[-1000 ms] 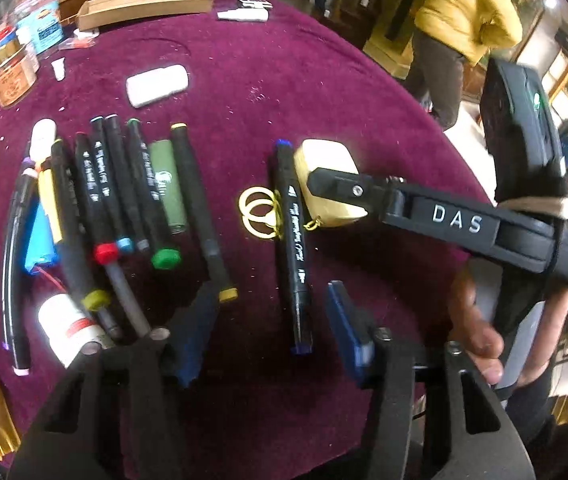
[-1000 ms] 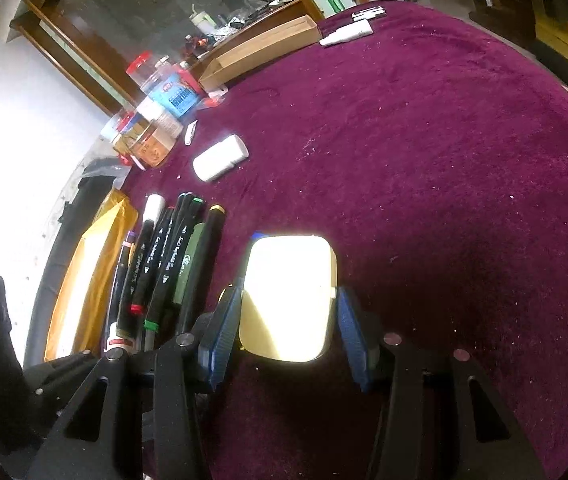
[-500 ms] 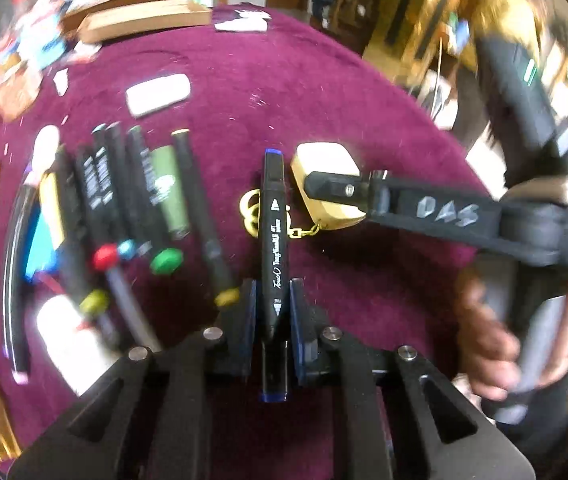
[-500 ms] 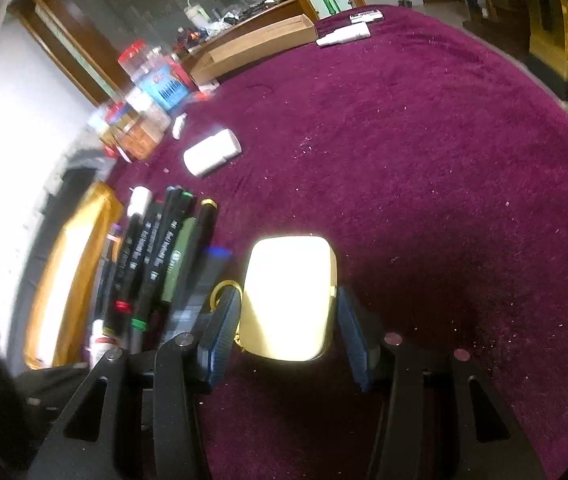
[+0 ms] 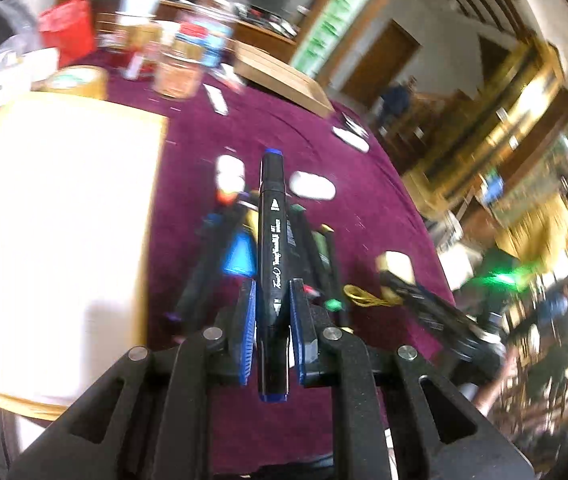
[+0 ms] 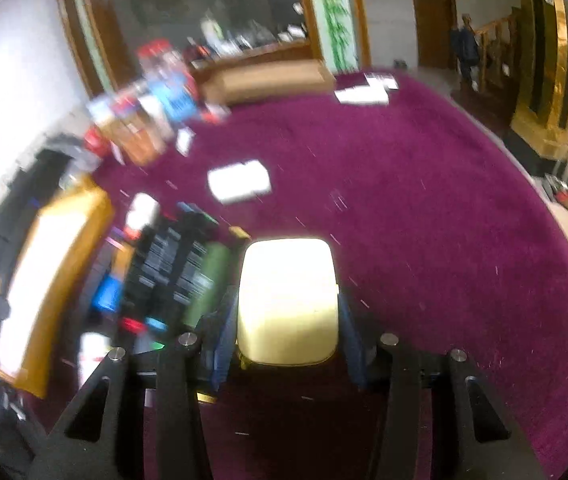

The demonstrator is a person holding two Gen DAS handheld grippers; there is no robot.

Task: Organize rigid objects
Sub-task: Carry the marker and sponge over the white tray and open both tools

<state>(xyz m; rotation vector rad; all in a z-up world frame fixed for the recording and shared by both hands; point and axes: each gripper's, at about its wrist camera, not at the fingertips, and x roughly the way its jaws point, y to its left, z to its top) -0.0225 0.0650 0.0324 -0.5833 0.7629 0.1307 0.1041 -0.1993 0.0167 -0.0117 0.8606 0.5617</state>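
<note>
My left gripper (image 5: 271, 312) is shut on a black marker with blue ends (image 5: 271, 240) and holds it lifted over the row of markers (image 5: 316, 256) on the purple tablecloth. My right gripper (image 6: 284, 320) is shut on a pale yellow case (image 6: 287, 300). That case (image 5: 396, 262) with its yellow key rings (image 5: 360, 295) shows right of the marker row in the left wrist view, with the right gripper's finger (image 5: 424, 300) on it. The marker row (image 6: 175, 264) lies left of the case in the right wrist view.
A gold-edged box with a bright white top (image 5: 55, 232) lies at the left; it also shows in the right wrist view (image 6: 51, 264). A white eraser (image 5: 312, 186) lies beyond the markers. Jars and bottles (image 5: 179, 60) and a cardboard tray (image 5: 284, 78) stand at the back.
My left gripper closed on the blue-ended marker, lifted it off the cloth and swung left over the marker row. My right gripper closed on the yellow case and moved with it.
</note>
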